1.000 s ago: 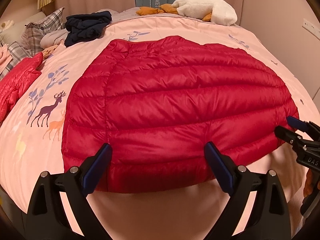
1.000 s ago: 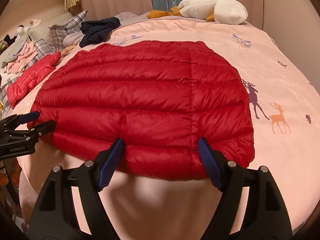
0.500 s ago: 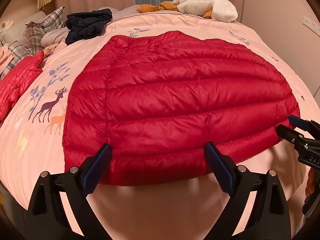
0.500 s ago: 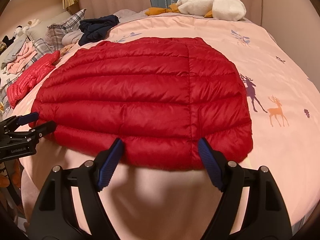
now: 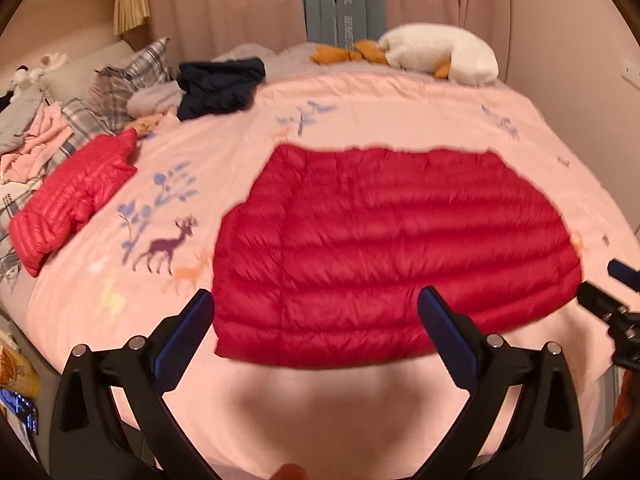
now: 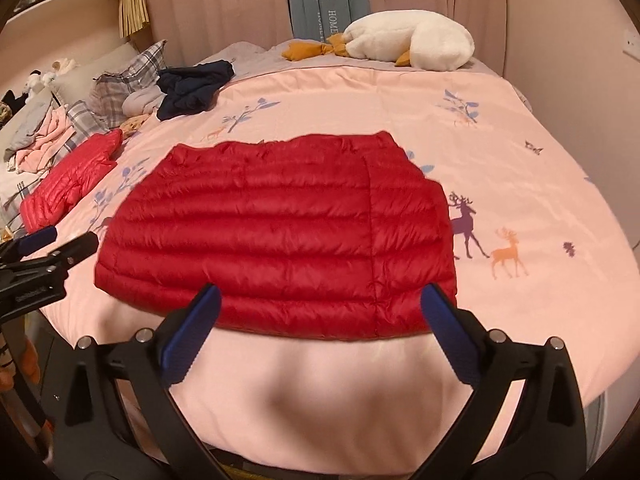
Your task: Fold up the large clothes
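A red quilted down jacket (image 5: 392, 248) lies flat as a folded rectangle on the pink bedspread (image 5: 320, 408); it also shows in the right wrist view (image 6: 280, 232). My left gripper (image 5: 316, 320) is open and empty, hovering over the jacket's near left edge. My right gripper (image 6: 320, 312) is open and empty, hovering over the jacket's near right edge. Each gripper shows at the side of the other's view, the right one (image 5: 612, 292) and the left one (image 6: 52, 248).
A second, brighter red down jacket (image 5: 72, 196) lies at the bed's left. A dark navy garment (image 5: 218, 86), plaid pillows (image 5: 120, 80) and a white goose plush (image 5: 436, 56) lie at the far end. Curtains and a wall stand behind the bed.
Both grippers have pulled back and up from the jacket's near edge. The jacket now looks smaller and farther away and lies still on the bed.
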`<state>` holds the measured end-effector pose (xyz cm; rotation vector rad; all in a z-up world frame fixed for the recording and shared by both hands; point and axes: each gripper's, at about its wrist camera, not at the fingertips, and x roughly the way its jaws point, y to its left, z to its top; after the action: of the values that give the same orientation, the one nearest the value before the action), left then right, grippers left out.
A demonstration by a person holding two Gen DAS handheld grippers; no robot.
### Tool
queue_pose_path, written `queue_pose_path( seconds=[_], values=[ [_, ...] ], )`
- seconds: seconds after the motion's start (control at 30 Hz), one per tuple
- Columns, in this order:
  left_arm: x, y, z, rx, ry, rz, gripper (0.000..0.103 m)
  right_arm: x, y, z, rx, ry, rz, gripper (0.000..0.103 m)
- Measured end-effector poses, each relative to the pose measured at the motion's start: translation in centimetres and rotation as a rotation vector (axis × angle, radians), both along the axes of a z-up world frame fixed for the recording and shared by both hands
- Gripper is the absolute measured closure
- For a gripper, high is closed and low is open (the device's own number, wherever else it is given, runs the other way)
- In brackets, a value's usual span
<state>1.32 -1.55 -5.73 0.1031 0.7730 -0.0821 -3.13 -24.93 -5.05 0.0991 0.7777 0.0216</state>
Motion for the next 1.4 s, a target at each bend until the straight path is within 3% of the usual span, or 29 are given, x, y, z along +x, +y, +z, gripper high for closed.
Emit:
queue_pose_path(
  seconds=[0.2,0.27,0.5,1.4],
  values=[
    [-1.4,-0.6,3.6,0.029,-0.033,0.015,0.001,-1.7,1.5,3.6,-0.039,-0.074,0.027,0.002],
    [-2.1,-0.6,4.7,-0.003,-0.05,-0.004,0.001,-2.1,1.7,4.4,-0.046,-0.085,0.025,0.002],
    [-3.5,-0.7,6.8,-0.022,-0.089,-0.009,0.001,-2.7,1.2,5.1,-0.034,-0.075,0.006,0.002],
    [-4.6,-1.3,6.3,-0.002,-0.077,-0.015,0.001,-3.0,1.6,4.5,-0.009,-0.056,0.013,0.002]
  ],
)
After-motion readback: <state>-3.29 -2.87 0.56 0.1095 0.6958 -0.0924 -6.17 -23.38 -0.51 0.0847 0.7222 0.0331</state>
